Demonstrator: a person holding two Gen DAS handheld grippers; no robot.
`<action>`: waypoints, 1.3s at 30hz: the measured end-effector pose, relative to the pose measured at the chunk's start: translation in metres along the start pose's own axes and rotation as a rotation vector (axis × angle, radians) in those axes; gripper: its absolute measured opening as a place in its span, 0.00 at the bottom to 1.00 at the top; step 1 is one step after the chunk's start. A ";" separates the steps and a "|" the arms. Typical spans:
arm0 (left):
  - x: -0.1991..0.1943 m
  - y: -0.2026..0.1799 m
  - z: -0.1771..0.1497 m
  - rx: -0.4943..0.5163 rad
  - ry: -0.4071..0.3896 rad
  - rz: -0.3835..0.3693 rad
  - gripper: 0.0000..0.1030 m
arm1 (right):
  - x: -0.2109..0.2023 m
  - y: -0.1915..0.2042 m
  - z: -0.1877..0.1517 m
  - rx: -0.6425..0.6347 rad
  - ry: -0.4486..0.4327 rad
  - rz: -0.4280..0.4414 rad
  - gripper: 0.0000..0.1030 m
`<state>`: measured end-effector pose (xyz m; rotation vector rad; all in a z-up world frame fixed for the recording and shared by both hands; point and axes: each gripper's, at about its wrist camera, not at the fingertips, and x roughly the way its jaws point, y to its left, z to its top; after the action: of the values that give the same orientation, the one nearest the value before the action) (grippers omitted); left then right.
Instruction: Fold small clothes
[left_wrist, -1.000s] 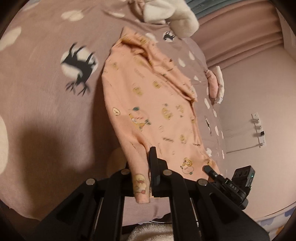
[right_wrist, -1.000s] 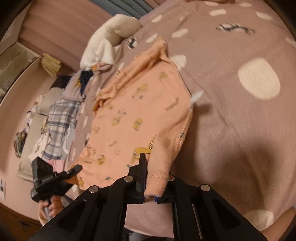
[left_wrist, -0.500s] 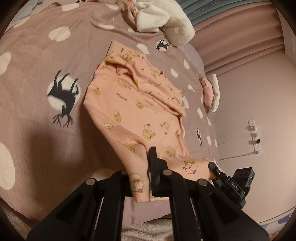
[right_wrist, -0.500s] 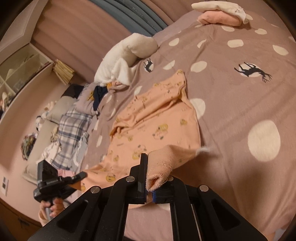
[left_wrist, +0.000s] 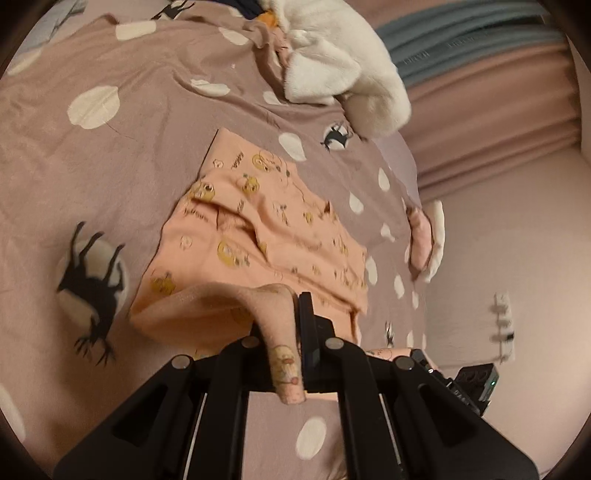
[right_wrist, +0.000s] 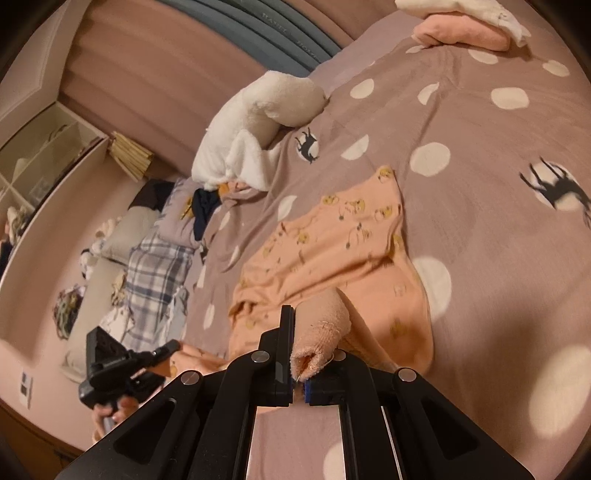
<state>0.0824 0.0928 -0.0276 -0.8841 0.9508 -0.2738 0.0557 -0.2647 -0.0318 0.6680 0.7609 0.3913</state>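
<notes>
A small peach garment (left_wrist: 255, 236) with yellow cartoon prints lies on the mauve dotted bedspread (left_wrist: 92, 158); it also shows in the right wrist view (right_wrist: 332, 251). My left gripper (left_wrist: 291, 332) is shut on one near corner of it, the cuff hanging between the fingers. My right gripper (right_wrist: 303, 347) is shut on the other near corner, a rolled hem. Both lift the near edge over the flat far part. Each gripper shows in the other's view: the right one (left_wrist: 461, 384) and the left one (right_wrist: 122, 365).
A white fluffy garment (left_wrist: 343, 66) lies at the far end of the bed, also in the right wrist view (right_wrist: 255, 125). Folded pink and white clothes (right_wrist: 465, 26) sit at the far right. A plaid cloth (right_wrist: 155, 273) and a pile lie left. A wall (left_wrist: 517, 258) bounds the right.
Both grippers have carried the garment's near edge up and forward over the rest of it. The garment now looks shorter and doubled, and more of the bed is in view.
</notes>
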 end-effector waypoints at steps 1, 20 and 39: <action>0.005 0.002 0.006 -0.012 0.000 -0.009 0.05 | 0.005 0.000 0.006 -0.003 -0.002 -0.014 0.05; 0.034 0.014 0.037 0.000 -0.016 0.011 0.01 | 0.053 0.014 0.046 -0.074 0.089 -0.074 0.05; 0.074 0.007 0.085 0.059 -0.093 0.126 0.02 | 0.093 0.043 0.091 -0.282 0.082 -0.338 0.05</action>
<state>0.1920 0.1016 -0.0533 -0.7727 0.9032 -0.1506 0.1809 -0.2194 -0.0003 0.2532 0.8599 0.2104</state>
